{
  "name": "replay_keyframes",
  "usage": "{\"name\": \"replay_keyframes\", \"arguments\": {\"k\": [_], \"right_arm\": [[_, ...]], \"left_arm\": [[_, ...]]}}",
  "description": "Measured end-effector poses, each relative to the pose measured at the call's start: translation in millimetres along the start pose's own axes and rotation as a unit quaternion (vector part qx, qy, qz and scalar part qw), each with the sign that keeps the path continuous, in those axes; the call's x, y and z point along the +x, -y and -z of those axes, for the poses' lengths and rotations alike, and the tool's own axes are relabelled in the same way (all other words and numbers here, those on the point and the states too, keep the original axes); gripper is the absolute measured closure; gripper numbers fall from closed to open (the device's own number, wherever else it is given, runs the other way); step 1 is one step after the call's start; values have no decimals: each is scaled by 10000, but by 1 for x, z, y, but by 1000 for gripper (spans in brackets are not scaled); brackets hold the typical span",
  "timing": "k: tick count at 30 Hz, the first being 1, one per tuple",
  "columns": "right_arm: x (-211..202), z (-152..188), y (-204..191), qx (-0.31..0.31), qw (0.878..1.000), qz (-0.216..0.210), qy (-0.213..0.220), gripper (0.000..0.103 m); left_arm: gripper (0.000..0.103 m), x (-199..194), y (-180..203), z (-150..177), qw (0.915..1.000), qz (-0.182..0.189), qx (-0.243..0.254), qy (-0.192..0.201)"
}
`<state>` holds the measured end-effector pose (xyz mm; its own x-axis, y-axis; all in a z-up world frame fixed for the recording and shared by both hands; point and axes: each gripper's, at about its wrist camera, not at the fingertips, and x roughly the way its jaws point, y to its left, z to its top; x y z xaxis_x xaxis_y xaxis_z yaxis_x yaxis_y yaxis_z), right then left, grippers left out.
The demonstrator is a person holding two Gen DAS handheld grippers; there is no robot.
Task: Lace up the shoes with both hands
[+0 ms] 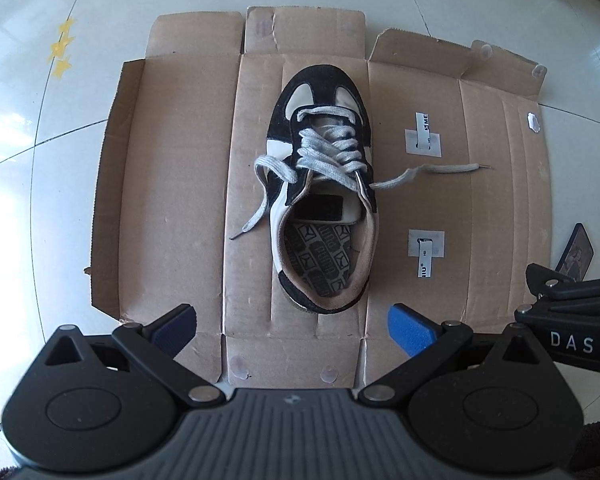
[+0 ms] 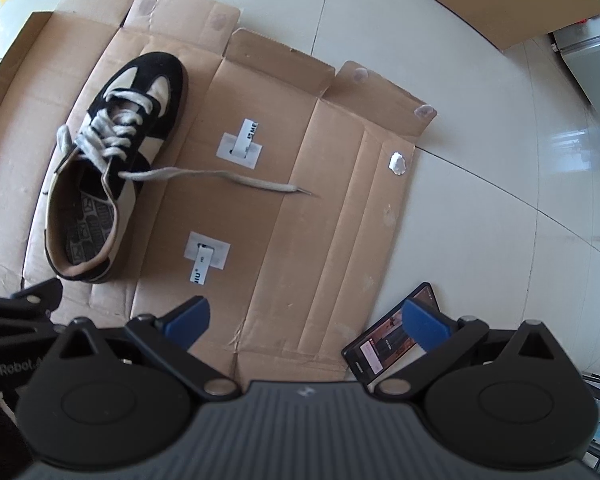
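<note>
Both grippers, left gripper (image 1: 293, 330) and right gripper (image 2: 305, 326), are hanging wide open near the black-and-white sneaker (image 1: 323, 184), holding nothing.

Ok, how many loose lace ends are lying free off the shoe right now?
2. One lace end trails off the sneaker's left side, its tip on the cardboard. The other lace end stretches out to the right across the cardboard. Neither hand-held gripper holds one.

bare cardboard (image 2: 300, 240) beside shoe (image 2: 112, 152), phone (image 2: 384, 344) near right claw (image 2: 306, 320)
</note>
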<state>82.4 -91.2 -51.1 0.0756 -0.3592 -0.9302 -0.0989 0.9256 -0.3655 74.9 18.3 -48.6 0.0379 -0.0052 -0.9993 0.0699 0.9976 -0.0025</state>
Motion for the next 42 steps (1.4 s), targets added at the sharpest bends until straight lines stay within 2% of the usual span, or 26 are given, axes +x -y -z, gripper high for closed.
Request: {"name": "replay_keyframes", "arguments": {"k": [42], "right_arm": [[2,0,-7,-86,9999,75,-32,0]], "left_arm": [[1,3,-1,0,9999,-5,-38,-112]]}}
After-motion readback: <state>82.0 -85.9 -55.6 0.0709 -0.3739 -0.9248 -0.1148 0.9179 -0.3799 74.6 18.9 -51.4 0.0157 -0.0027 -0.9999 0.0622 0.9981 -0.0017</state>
